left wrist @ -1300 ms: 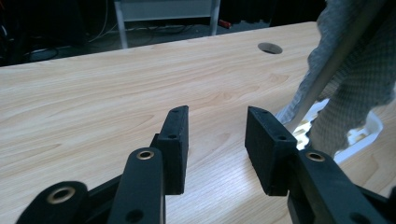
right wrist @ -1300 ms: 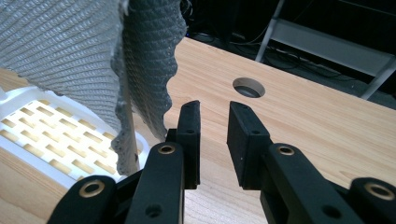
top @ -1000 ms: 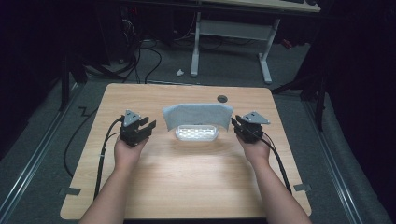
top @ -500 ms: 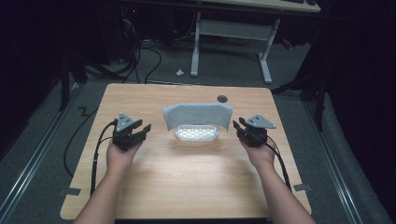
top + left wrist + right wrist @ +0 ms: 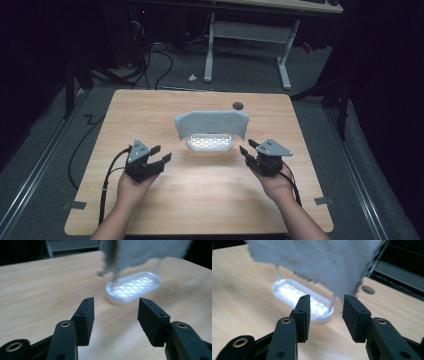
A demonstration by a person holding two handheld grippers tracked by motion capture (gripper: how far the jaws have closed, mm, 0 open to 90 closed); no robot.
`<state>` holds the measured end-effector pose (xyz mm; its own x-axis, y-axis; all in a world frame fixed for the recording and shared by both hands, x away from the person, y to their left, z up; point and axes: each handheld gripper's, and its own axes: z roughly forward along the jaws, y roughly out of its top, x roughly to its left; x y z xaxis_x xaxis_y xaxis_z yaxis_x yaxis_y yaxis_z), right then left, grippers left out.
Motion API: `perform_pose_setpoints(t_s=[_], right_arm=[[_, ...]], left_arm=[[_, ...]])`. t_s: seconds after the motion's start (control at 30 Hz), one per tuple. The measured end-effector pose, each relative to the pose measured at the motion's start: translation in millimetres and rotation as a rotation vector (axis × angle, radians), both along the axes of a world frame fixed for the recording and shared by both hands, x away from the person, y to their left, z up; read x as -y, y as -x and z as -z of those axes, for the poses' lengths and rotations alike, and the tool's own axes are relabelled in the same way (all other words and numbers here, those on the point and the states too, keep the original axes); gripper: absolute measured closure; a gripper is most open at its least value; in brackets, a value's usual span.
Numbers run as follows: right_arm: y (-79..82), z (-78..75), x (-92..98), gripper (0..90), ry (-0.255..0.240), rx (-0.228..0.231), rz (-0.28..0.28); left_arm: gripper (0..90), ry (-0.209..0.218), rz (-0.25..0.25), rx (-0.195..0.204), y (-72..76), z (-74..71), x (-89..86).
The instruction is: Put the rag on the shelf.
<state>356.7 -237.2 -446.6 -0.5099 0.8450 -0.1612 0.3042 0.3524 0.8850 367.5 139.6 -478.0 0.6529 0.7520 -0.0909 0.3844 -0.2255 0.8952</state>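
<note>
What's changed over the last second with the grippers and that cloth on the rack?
Both grippers have drawn back from the grey cloth toward the person: the left gripper to the left, the right gripper to the right. Their jaws have just been opening, with nothing between them. The cloth stays draped over the white rack, which has not moved on the table.

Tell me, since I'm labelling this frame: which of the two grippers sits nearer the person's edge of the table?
The left gripper. In the high view it sits lower and farther from the grey cloth on the white rack than the right gripper. Both have open, empty jaws.
</note>
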Motion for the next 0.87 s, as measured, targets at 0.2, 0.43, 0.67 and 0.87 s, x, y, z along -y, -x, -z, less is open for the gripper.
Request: perform_pose_setpoints(t_s=[0.2, 0.43, 0.67, 0.87], right_arm=[[32.9, 14.3, -13.7, 58.1, 0.008, -0.038, -0.032], [74.8, 62.8, -27.7, 54.9, -0.003, -0.157, -0.008], [73.5, 69.3, -34.9, 52.4, 0.100, -0.151, -0.055], [71.9, 72.5, -29.7, 52.0, 0.097, -0.166, -0.062]], left_arm=[[47.2, -0.018, 0.133, -0.073, 39.7, 17.4, 35.5], [43.6, -0.153, 0.215, -0.112, 75.9, 41.1, 57.9], [43.3, -0.133, 0.211, -0.138, 71.0, 43.6, 58.8], [42.9, -0.141, 0.214, -0.152, 69.7, 48.8, 58.4]])
